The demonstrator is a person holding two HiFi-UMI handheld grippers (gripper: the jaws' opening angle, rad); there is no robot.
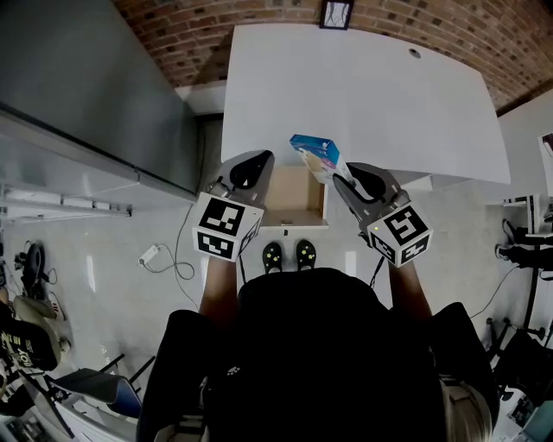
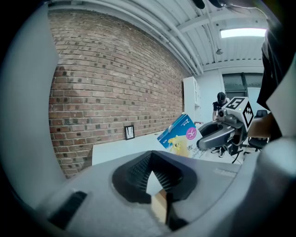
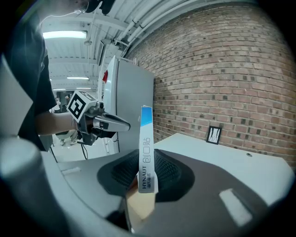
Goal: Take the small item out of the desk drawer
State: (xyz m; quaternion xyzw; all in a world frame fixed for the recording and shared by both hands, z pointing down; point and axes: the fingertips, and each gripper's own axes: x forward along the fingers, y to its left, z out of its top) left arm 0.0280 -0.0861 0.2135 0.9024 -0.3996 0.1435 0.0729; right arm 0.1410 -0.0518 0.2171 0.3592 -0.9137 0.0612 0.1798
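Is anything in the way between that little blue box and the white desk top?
Nothing visible. The right hand-held gripper holds the box above the open drawer, at the desk's front edge. The desk top right beside it shows nothing lying on it.

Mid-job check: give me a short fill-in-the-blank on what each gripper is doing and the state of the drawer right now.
1. The right gripper clamps the small blue box, and the desk drawer in front of the person stands ____.
2. The left gripper has its jaws ____, with nothing between them.
3. The wall behind the white desk is made of ____.

Missing words: open; shut; brick.
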